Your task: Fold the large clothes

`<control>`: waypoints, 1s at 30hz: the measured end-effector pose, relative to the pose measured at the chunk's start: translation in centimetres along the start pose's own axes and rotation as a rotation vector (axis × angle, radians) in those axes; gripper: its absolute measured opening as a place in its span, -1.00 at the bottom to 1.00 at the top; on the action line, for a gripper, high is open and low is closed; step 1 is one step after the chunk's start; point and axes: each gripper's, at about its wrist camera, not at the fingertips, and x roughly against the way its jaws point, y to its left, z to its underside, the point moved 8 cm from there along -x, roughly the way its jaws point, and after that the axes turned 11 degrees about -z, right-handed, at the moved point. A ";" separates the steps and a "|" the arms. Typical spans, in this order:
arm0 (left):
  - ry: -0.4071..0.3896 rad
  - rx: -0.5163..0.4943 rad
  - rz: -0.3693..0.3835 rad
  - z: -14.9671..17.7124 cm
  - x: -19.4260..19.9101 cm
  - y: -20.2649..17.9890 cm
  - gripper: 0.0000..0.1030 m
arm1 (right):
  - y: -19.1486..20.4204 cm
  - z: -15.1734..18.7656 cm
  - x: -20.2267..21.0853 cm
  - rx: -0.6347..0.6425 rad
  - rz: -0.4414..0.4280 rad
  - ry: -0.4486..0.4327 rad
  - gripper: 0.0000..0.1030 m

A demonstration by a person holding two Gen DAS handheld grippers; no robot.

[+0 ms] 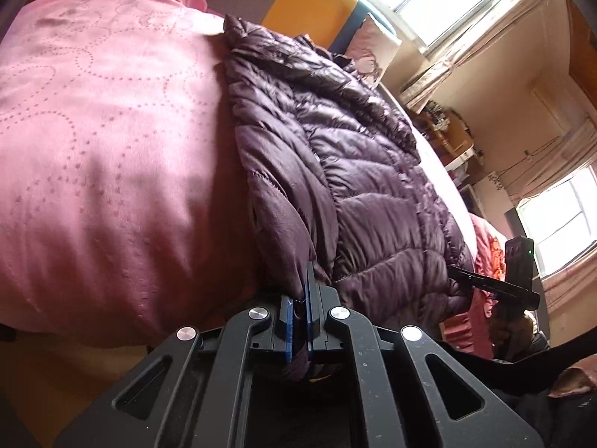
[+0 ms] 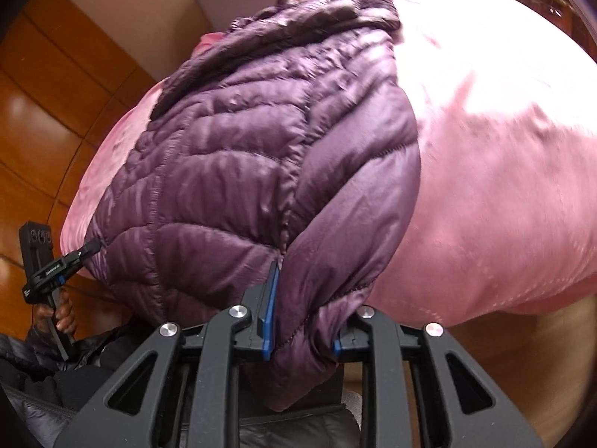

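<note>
Both tongs are clamped on the hem end of a purple quilted jacket: the left tongs have their blue pads nearly together with a thin fold of the hem corner pinched between them, and the right tongs stand a little wider, pressed on a thicker bunch of the opposite corner. The jacket lies spread lengthways on a pink bedspread, its collar at the far end and its hem at the bed's near edge, where each pinched corner is drawn up off the cover. In the left wrist view the other tool shows at the far right, a hand wrapped round its handle. As a judgement, the fold has barely begun: the garment is laid out and gripped at both near corners, but no part has yet been carried over another, so the main fold and any further halving are still to do. The sleeves are hard to make out, perhaps tucked under or merged with the quilted body. The front fastening cannot be read, and the tools' black frames cut off the cloth hanging below the pads.
</note>
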 end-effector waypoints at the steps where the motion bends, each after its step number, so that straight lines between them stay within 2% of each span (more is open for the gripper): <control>1: -0.003 0.003 0.004 -0.1 0.2 0.0 -0.94 | 0.3 -0.2 0.2 0.004 -0.010 -0.003 -0.62; 6: -0.025 0.024 0.051 -1.1 1.3 -0.4 -0.94 | 2.1 -1.4 1.9 0.003 -0.093 -0.048 -0.67; 8: -0.047 0.037 0.096 -1.9 2.2 -0.8 -0.94 | 2.7 -2.3 3.0 -0.006 -0.146 -0.084 -0.69; 16: -0.139 0.027 0.194 -7.3 4.2 -2.7 -0.94 | 3.6 -8.8 5.5 -0.086 -0.330 -0.250 -0.74; 20: -0.186 0.021 0.222 -11.0 4.0 -3.8 -0.94 | 2.4 -13.4 5.3 -0.130 -0.336 -0.331 -0.74; 23: -0.196 0.048 0.214 -14.2 2.5 -3.7 -0.94 | 1.1 -17.0 4.5 -0.165 -0.321 -0.357 -0.74; 26: -0.170 0.122 0.210 -16.8 0.0 -2.5 -0.94 | -0.7 -20.0 3.1 -0.216 -0.300 -0.359 -0.74; 30: -0.121 0.232 0.203 -19.9 -3.3 -0.5 -0.94 | -2.8 -22.5 1.2 -0.288 -0.272 -0.354 -0.62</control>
